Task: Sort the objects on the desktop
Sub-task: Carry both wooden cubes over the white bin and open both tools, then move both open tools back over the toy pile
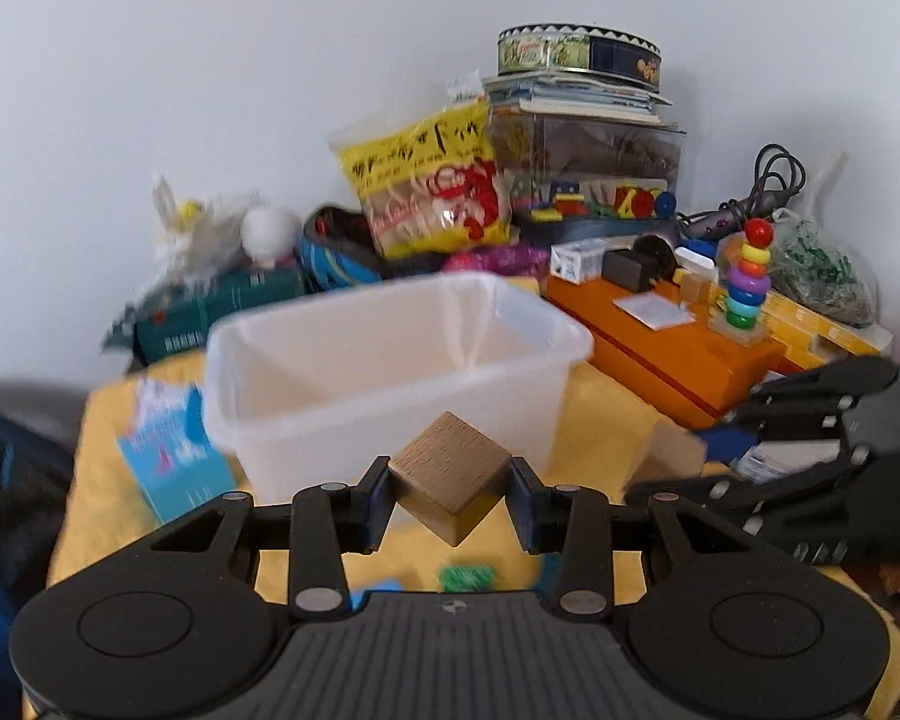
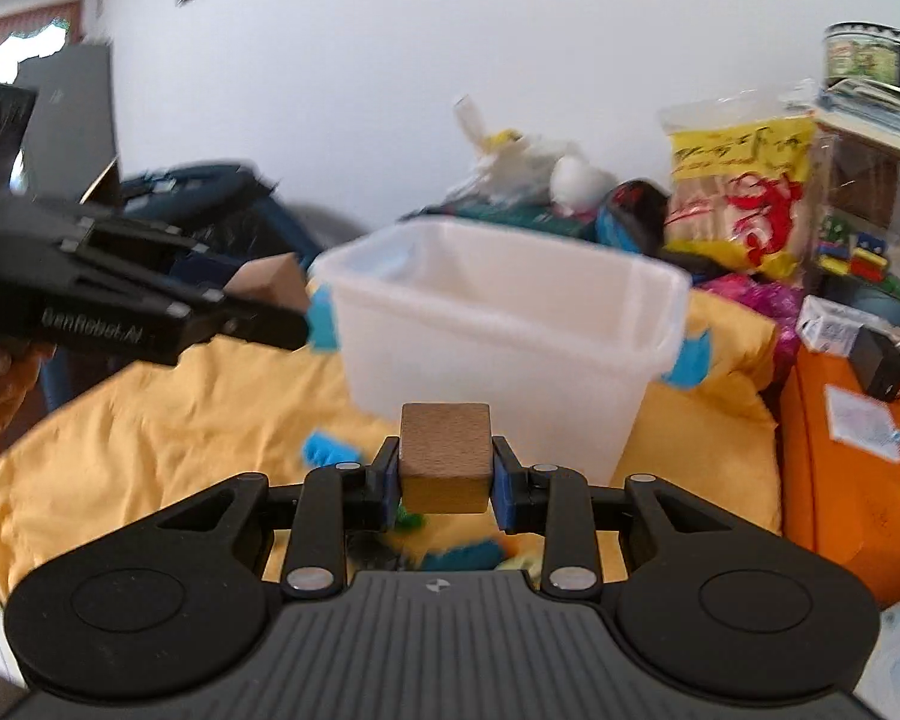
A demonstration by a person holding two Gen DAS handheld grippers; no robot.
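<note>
Each gripper holds a plain wooden cube. My left gripper [image 1: 450, 489] is shut on one wooden cube [image 1: 447, 474], turned corner-down, just in front of the white plastic bin [image 1: 306, 414]. My right gripper [image 2: 445, 483] is shut on a second wooden cube [image 2: 445, 450], held square, also short of the white bin [image 2: 600, 396]. The bin looks empty from here. In the right wrist view the left gripper [image 2: 126, 306] shows at the left with its cube [image 2: 273, 285]. In the left wrist view the right gripper [image 1: 810, 438] shows at the right with its cube [image 1: 675, 450].
The bin stands on a yellow cloth [image 2: 150, 414] with small blue and green pieces [image 2: 330, 450] lying on it. A blue booklet [image 1: 174, 450] lies left of the bin. An orange box [image 1: 684, 354], a ring-stacker toy [image 1: 747, 276], a snack bag [image 1: 438, 192] and stacked boxes crowd the back.
</note>
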